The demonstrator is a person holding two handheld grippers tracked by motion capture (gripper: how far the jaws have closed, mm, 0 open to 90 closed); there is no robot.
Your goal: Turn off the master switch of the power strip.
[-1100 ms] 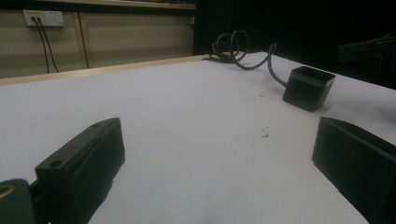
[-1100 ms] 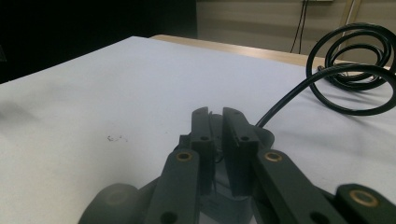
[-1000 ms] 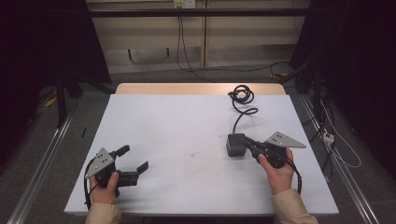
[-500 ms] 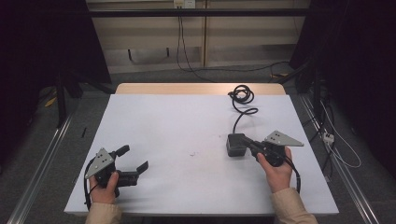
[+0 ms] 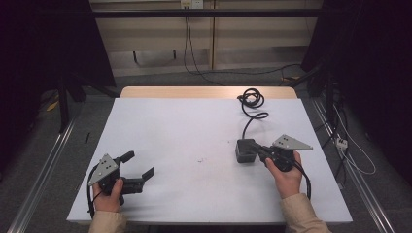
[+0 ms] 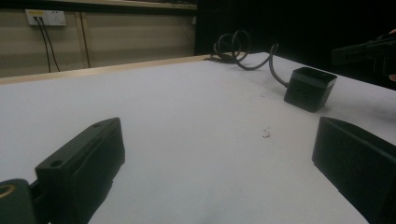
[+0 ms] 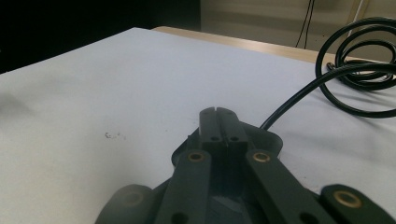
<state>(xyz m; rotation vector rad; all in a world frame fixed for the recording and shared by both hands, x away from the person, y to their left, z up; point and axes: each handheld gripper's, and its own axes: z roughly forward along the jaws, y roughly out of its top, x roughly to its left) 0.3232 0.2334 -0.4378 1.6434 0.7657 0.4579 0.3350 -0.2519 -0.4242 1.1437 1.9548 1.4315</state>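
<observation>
A black power adapter (image 5: 244, 151) lies on the white table (image 5: 184, 126) at the right, and its black cable (image 5: 252, 104) runs back to a coil near the far edge. My right gripper (image 5: 258, 150) is shut, with its tips over the adapter's top. In the right gripper view the jaws (image 7: 218, 115) are pressed together above the dark adapter (image 7: 271, 140), and the cable (image 7: 355, 60) curls away to the right. My left gripper (image 5: 138, 165) is open at the near left with nothing in it. From the left gripper (image 6: 217, 135) the adapter (image 6: 309, 87) stands far off.
A small dark speck (image 5: 200, 160) marks the table's middle. The far edge is a wooden strip (image 5: 204, 92). Loose cables (image 5: 354, 155) lie on the floor to the right, and metal rails (image 5: 43, 170) run along both sides. A wall socket (image 6: 46, 17) sits behind the table.
My right gripper has edged slightly left, further over the adapter. The left gripper and the cable have stayed put.
</observation>
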